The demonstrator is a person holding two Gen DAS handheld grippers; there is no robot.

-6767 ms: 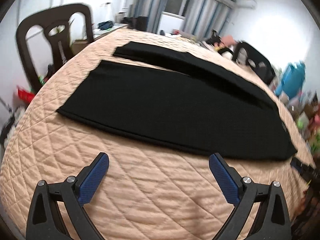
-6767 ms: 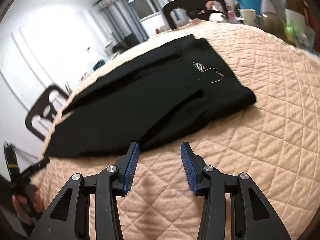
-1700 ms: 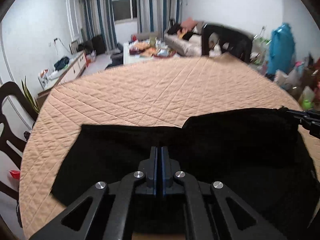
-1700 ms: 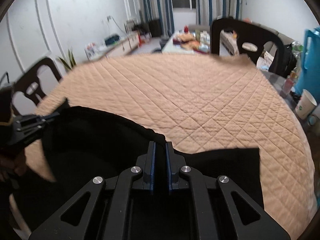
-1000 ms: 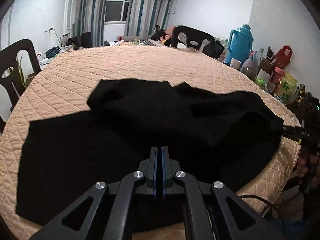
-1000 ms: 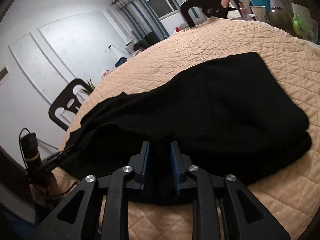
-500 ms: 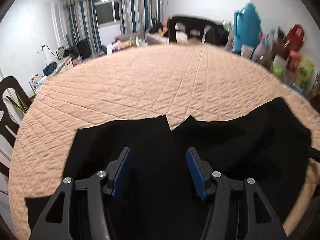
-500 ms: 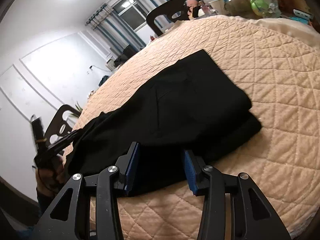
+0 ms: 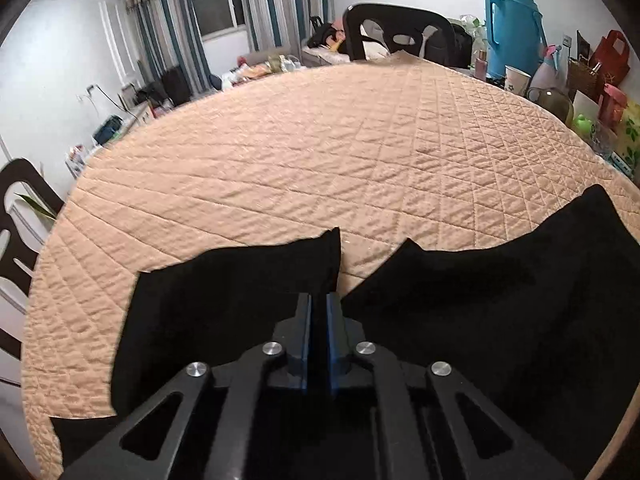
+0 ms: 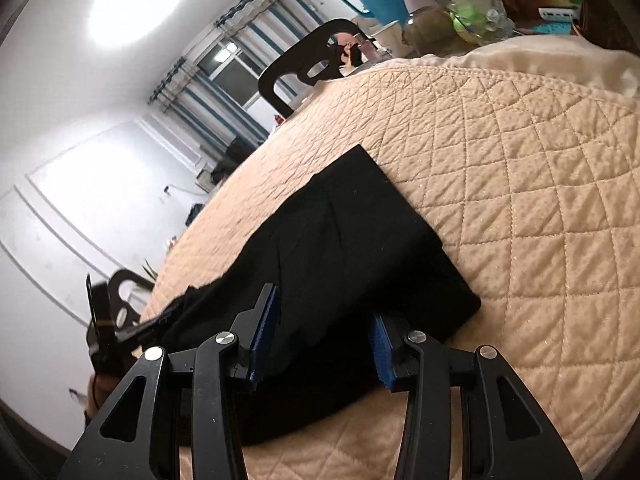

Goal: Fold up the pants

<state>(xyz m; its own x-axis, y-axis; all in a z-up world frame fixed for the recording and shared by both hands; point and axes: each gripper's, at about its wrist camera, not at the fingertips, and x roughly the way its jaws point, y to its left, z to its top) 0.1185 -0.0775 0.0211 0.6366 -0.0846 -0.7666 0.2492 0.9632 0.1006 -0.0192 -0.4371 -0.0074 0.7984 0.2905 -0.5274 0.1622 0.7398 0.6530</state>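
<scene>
Our left claw [image 9: 317, 300] has its blue pads pressed together with black cloth of the pants [image 9: 460, 308] pinched between them, at the near edge of the fabric. From that grip the pants spread to both sides: one flap runs left and ends in a pointed corner just ahead of the pads, another wider flap runs right toward the rim of the counter [image 9: 320, 152]. Between the two flaps we see a narrow wedge of the peach quilted cover.

Our right claw [image 10: 322, 330] stands apart, its blue pads [image 10: 264, 320] wide of each other and holding nothing; it hovers over the near part of the pants [image 10: 360, 248], which from this side lie as a folded black slab with a straight far edge and a squared corner on the quilted cover. In the same view the left claw [image 10: 132, 330] appears at the far left end of the cloth; we cannot tell from here how it is closed.

Beyond the pants the counter lies bare and quilted. At its far side stands a dark chair [image 9: 396, 36], and to the right a blue thermos jug [image 9: 512, 28], a paper cup [image 9: 516, 80] and red bags [image 9: 608, 56] crowd together. Striped curtains [image 9: 168, 28] hang around a window on the back wall.
</scene>
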